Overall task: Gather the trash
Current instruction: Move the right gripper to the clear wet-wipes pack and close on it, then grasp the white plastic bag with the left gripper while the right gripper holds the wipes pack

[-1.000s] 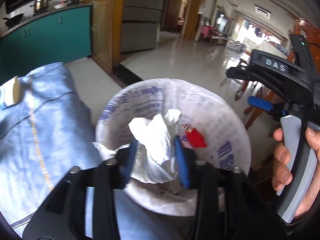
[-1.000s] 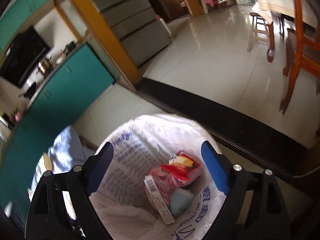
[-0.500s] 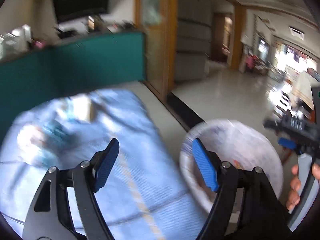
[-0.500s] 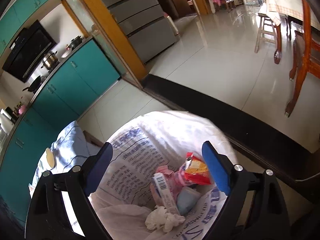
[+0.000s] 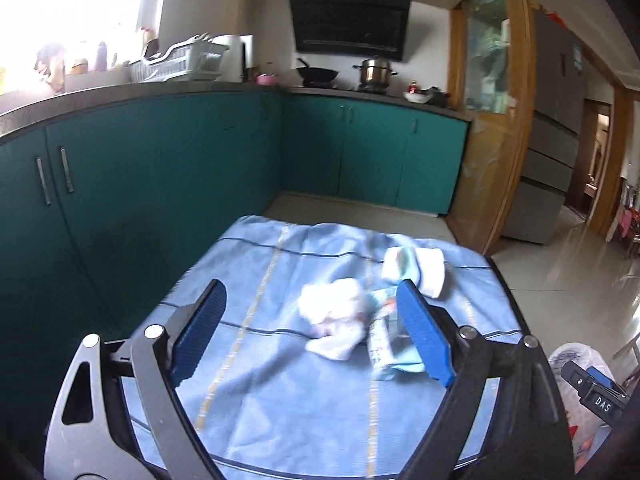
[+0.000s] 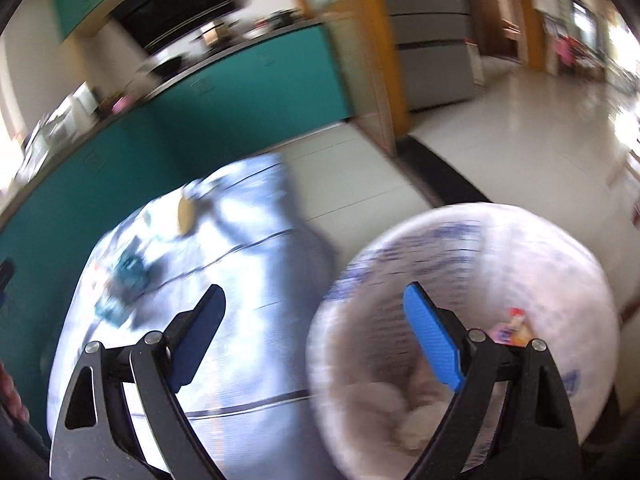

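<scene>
The left gripper (image 5: 310, 334) is spread wide with nothing between its blue pads (image 5: 199, 336), hanging above a blue cloth (image 5: 280, 392) that covers a low table. On the cloth, from left to right, lie a crumpled white tissue (image 5: 334, 318), a pale blue wrapper (image 5: 386, 344) touching the tissue's right edge and partly hidden behind the right pad, and, a little farther back, a white cup (image 5: 430, 272) on its side with a small white-and-green packet (image 5: 398, 266) just beside it. Teal cabinets (image 5: 160, 176) stand behind the table, with a wok and a steel pot (image 5: 374, 74) on the counter. At the far right edge a slice of the bin (image 5: 568, 356) shows beside the table.

The right wrist view is smeared by motion. The right gripper (image 6: 316, 338) is also spread wide and holds nothing. Its left pad is over the blue cloth (image 6: 248, 264), where some teal scraps (image 6: 128, 268) lie (probably wrappers, too blurred to say). Its right pad is over the bin (image 6: 560, 248), lined with a white printed bag, which holds pale crumpled tissue (image 6: 416, 424) low down and a red-and-yellow packet (image 6: 514, 326) to the right.
</scene>
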{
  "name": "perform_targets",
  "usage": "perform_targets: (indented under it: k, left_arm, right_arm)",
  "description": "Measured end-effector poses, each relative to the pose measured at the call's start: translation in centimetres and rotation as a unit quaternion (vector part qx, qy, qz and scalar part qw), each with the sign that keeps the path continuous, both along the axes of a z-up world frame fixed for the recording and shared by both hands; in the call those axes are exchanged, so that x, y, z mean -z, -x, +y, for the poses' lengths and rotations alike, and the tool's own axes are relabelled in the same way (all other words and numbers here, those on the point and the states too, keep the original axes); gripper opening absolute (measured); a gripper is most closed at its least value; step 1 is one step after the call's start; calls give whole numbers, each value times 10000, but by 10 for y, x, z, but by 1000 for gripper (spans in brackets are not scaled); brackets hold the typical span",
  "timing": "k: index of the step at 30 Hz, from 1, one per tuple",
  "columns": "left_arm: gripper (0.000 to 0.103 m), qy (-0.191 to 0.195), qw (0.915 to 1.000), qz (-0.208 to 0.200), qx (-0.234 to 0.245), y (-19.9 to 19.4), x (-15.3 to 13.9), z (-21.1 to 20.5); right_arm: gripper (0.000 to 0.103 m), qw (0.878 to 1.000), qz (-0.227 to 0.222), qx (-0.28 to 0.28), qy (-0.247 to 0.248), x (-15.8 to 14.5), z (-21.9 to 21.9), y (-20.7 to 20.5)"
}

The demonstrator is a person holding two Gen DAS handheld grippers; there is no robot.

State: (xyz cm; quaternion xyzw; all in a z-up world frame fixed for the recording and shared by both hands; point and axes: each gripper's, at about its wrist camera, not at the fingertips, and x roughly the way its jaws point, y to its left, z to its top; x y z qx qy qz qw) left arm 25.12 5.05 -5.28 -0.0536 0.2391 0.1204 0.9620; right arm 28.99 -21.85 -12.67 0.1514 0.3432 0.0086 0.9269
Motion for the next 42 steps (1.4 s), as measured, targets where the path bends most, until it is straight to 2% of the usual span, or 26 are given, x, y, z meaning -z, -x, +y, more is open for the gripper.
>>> perform_targets:
  k: [5,10,14,18,21,23,24,25,28,37,39,42]
  left_arm:
    - [92,-72,9992,130,-372,4,10,48]
    - [92,-28,9966,671,-476,-7,27,78]
    - [96,64,9962,744,-438,1,31,88]
    - [96,-3,9952,859,-479,-5,36,88]
    - [96,68,9940,978,-484,-8,41,91]
    - [96,130,9939,985,-470,-9,41,92]
    - [96,159,9940,970,-473,-9,41,92]
    - [96,173,9941,961,-480,-9,41,92]
    - [96,206,9939,975,-470,-9,42,91]
    - [96,329,9931,1058,-381,-8,44,86]
    - [98,265,9934,1060,-349,-9,45,83]
    - [98,77,9931,1137,-268,-22,47,76]
  right_arm:
    - [89,9944,-53,-1021,272,-19,84,-22]
    - [89,9798,-56,-1937,500,-39,173,-44]
    - [89,9728,-55,-2151,858,-35,226,-59]
    - [89,9712,241,-2099,1099,-13,252,-76]
    - [88,9694,395,-2153,1114,3,258,-82]
    - [70,9679,406,-2250,1044,8,260,-83]
    - [55,9662,436,-2313,1049,9,261,-82]
    - [44,9643,472,-2380,1060,11,262,-82]
    - [38,9605,413,-2544,1051,10,263,-75]
    - [36,9551,299,-2896,549,-4,226,-28]
    - [36,9530,6,-2943,724,-6,214,-10]
    - [36,9509,-17,-2989,805,-6,195,6]
